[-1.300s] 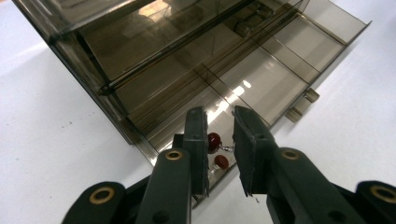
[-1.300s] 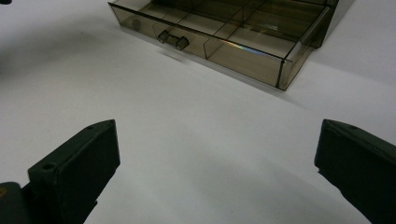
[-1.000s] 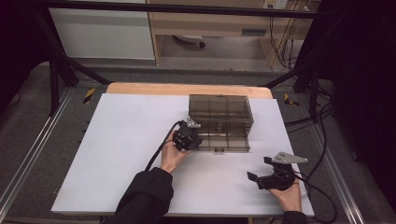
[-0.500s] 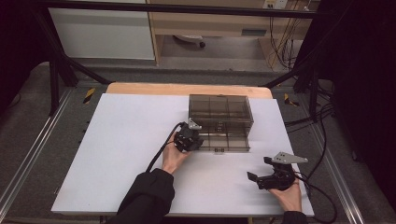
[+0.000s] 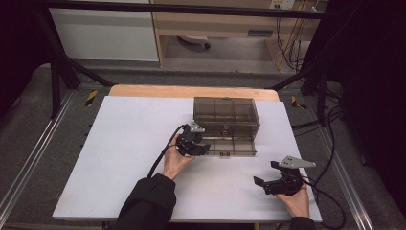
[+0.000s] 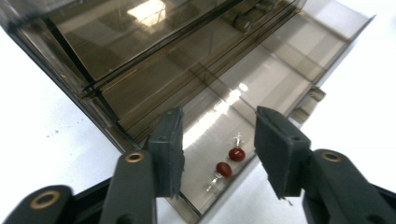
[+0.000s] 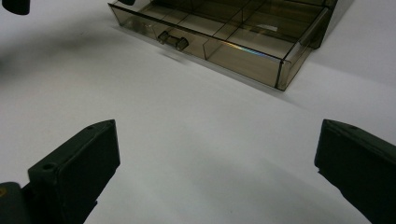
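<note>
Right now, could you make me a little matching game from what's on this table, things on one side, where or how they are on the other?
Things:
1. left tongs
2. right tongs
3. red earrings
4. smoky plastic box

States:
A. lying in a compartment of the open part
B. wide open over bare white table
C. lid open
D. jaws just opened, above the earrings

Pairs: 1-D, 2-B, 3-A, 4-C
</note>
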`<action>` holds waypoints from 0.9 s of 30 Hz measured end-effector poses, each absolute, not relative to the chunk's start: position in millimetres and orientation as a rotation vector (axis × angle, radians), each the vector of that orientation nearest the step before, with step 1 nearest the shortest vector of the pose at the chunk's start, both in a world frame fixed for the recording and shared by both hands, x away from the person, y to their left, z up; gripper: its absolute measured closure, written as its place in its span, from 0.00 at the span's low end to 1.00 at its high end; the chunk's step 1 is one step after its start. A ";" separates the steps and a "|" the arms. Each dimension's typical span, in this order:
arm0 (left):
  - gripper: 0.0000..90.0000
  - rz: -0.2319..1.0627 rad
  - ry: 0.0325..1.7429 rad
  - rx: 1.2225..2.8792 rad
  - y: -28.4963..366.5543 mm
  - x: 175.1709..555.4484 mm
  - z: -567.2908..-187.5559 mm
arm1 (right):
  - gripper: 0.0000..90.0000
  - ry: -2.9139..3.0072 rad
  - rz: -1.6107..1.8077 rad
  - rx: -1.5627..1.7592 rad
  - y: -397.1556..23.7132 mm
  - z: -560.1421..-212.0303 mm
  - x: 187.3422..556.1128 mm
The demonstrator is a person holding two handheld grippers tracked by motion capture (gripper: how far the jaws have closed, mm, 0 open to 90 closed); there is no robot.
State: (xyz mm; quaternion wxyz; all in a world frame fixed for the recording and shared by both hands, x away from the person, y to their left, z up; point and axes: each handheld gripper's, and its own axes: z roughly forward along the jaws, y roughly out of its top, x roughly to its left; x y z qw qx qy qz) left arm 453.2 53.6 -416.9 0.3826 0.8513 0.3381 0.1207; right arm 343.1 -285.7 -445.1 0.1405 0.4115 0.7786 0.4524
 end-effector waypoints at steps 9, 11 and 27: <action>0.31 0.296 0.813 2.172 64.1 440.1 -409.0 | 0.01 2.248 1.305 1.190 -285.7 -445.0 343.1; 0.26 0.292 0.804 2.169 66.9 436.8 -408.0 | 0.01 2.248 1.306 1.191 -285.6 -445.0 343.2; 0.12 0.324 0.779 2.181 94.8 412.8 -408.9 | 0.01 2.248 1.303 1.188 -285.6 -445.4 343.3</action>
